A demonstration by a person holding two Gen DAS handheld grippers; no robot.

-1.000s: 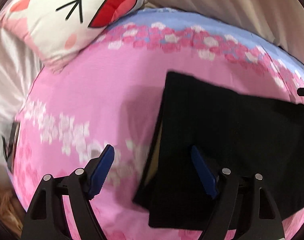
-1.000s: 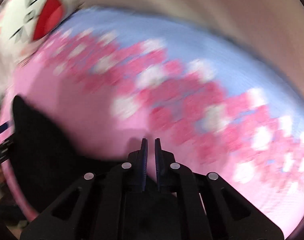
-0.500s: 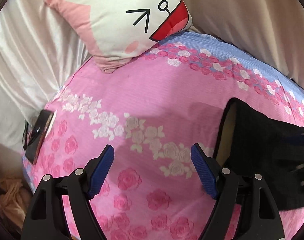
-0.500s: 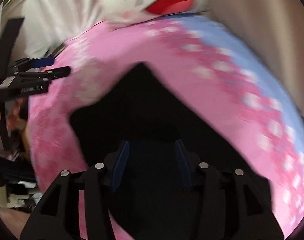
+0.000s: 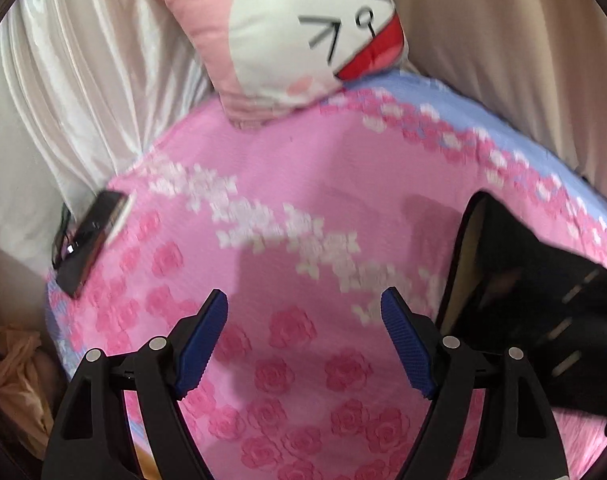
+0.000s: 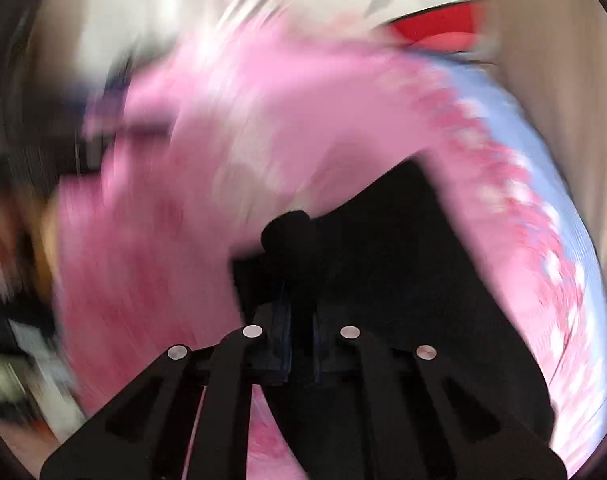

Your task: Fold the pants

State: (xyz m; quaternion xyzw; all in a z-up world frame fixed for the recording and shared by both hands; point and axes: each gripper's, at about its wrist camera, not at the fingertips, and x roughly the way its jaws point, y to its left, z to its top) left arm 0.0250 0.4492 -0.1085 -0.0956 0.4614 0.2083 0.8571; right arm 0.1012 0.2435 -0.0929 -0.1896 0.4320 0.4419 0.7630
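The black pants lie folded on the pink floral bedspread, at the right edge of the left wrist view. My left gripper is open and empty over the bare bedspread, to the left of the pants. In the blurred right wrist view my right gripper has its jaws close together on a bunched edge of the black pants, which spread out to the right under it.
A cartoon-face pillow lies at the head of the bed against white sheets. A dark phone lies at the bed's left edge. A beige wall runs behind. Orange cloth lies off the bed at lower left.
My left gripper has swung left, off the pants, and stayed open. My right gripper opened over the pants half a second ago and has now closed on a bunch of the fabric.
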